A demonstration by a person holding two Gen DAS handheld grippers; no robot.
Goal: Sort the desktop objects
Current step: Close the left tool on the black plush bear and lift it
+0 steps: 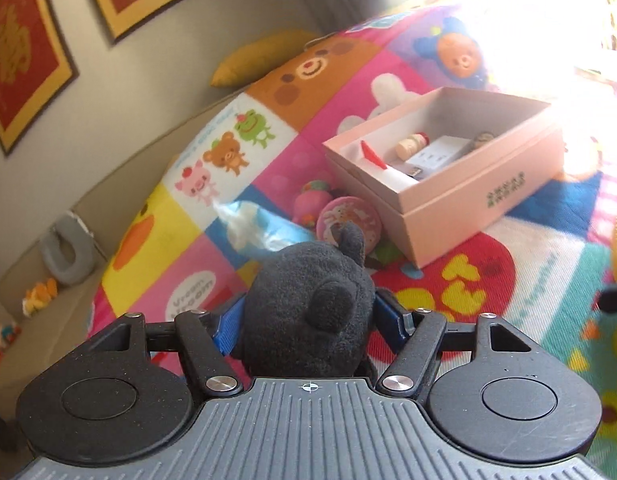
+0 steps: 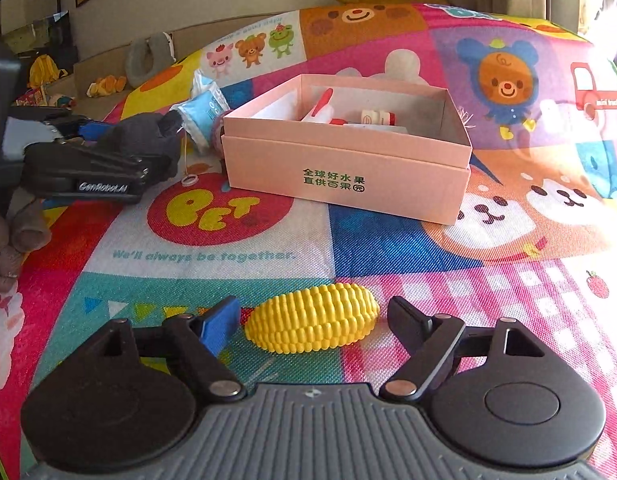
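My left gripper (image 1: pixel 304 320) pinches the black plush toy (image 1: pixel 308 304) for the open pink cardboard box (image 1: pixel 468 204), while my right gripper (image 2: pixel 314 320) has its fingers spread around the yellow plastic corn cob (image 2: pixel 312 318), not touching it.

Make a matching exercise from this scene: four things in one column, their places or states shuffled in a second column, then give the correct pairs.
Things:
1. black plush toy
2. toy corn
3. small bottle
4. blue tissue pack

Places or states:
A. lying inside the pink box
B. on the mat between the open right gripper fingers
C. clamped in the left gripper
D. on the mat behind the box's left end

Pairs: 1-C, 2-B, 3-A, 4-D
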